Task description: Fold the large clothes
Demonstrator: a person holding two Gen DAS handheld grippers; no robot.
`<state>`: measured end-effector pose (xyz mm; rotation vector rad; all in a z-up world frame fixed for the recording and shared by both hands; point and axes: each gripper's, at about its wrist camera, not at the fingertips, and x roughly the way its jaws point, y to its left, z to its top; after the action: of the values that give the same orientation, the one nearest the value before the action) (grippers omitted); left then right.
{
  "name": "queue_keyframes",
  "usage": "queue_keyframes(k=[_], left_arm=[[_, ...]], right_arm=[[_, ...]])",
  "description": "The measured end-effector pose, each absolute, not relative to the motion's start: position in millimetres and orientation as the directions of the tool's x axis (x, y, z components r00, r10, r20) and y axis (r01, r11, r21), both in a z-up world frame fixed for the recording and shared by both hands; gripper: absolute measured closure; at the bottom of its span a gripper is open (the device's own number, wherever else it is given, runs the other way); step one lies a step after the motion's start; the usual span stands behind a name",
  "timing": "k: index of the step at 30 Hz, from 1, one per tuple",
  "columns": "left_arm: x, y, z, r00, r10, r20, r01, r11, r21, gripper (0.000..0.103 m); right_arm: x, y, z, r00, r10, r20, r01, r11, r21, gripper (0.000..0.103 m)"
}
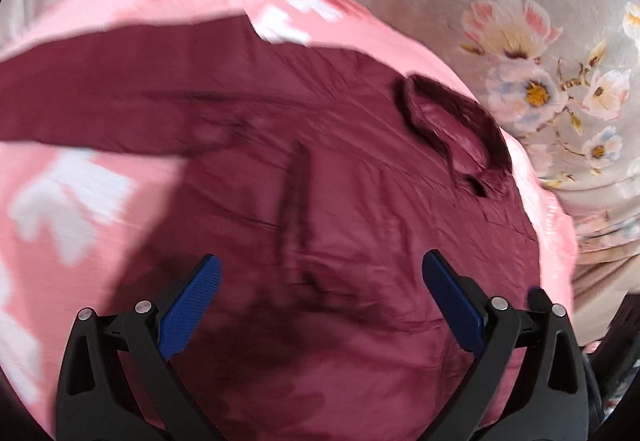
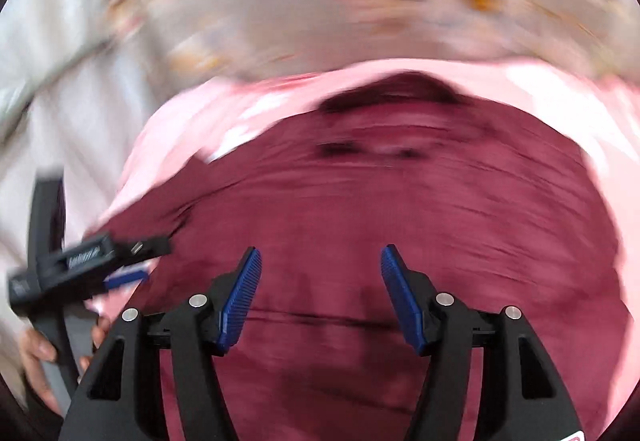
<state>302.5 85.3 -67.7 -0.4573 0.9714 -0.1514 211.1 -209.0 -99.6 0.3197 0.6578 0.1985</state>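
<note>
Soft, even daylight without glare; heavy motion blur smears everything around the maroon shirt [image 2: 400, 225], fisheye edges bend and darken, faint shadows beneath it.

Left wrist view: steeply downward, close over the maroon shirt [image 1: 320, 181] on a pink blanket [image 1: 80, 201]. Right wrist view: blurred, seemingly shallower, sharing that shirt [image 2: 380, 209] and blanket [image 2: 180, 113].

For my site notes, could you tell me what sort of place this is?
Probably a bedroom: the maroon garment lies spread on a pink blanket over floral bedding, like a bed.
</note>
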Motion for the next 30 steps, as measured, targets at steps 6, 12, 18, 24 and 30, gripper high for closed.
queue_keyframes(k=[6,12,18,24,30], left_arm=[[315.4,65.0,-86.1,0.529,-0.320,-0.786,-0.099,0.896,-0.432,0.019],[327.4,66.1,-70.5,0.531,-0.347,-0.773,-0.042,0.900,-0.433,0.097],[319.7,63.9,-26.4,0.641,-0.287,-0.712,0.037,0.938,-0.345,0.099],[331.8,58.9,-73.0,0.590,-0.188,-0.785,0.005,0.973,-0.230,0.099],[328.7,54.2,-94.0,0.604,-0.166,-0.780,0.016,0.980,-0.196,0.099]], right_arm=[[193.4,-333.1,-146.5,0.775,0.154,-0.613,0.254,0.812,0.525,0.040],[210.9,-376.6,-175.4,0.791,0.215,-0.572,0.308,0.668,0.677,0.055],[219.0,-393.5,-159.4,0.842,0.202,-0.500,0.282,0.626,0.727,0.100],[225.2,-358.2,-143.5,0.820,0.025,-0.571,0.287,0.847,0.448,0.101],[243.9,-366.7,-183.1,0.749,0.052,-0.661,0.333,0.832,0.443,0.102]])
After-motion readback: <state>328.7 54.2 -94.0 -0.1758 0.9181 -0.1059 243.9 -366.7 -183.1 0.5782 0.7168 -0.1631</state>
